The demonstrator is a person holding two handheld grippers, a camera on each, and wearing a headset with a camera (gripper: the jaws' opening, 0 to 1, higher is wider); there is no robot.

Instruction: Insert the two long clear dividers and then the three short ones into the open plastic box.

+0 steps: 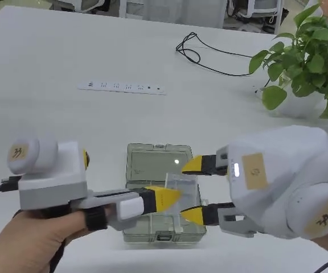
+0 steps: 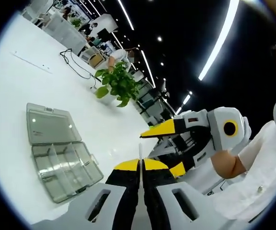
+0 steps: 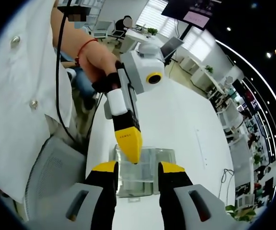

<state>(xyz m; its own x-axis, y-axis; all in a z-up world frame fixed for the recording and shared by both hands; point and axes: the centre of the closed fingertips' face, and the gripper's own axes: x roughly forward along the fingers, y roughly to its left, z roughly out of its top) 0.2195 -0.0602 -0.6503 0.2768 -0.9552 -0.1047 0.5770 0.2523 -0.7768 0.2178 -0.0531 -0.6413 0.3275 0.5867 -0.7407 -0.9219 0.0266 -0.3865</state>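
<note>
The left hand-held gripper (image 1: 167, 196) is clamped narrow on a clear divider (image 1: 182, 185), which juts past its yellow tips; in the left gripper view that divider (image 2: 141, 151) shows edge-on as a thin upright line between the closed jaws. The right hand-held gripper (image 1: 193, 190) stands wide, its two yellow tips on either side of the divider and not touching it; in the right gripper view the left one's tip (image 3: 129, 143) comes down between the spread jaws. The open plastic box (image 1: 152, 234) lies on the white counter (image 1: 50, 51) directly beneath both tools, its lid (image 1: 152, 162) folded flat on the far side; clear partitions already stand in its base (image 2: 78, 190). Farther back lie a power strip (image 1: 121, 87) and a black cable (image 1: 195, 54); a potted plant (image 1: 303, 57) is at the right.
</note>
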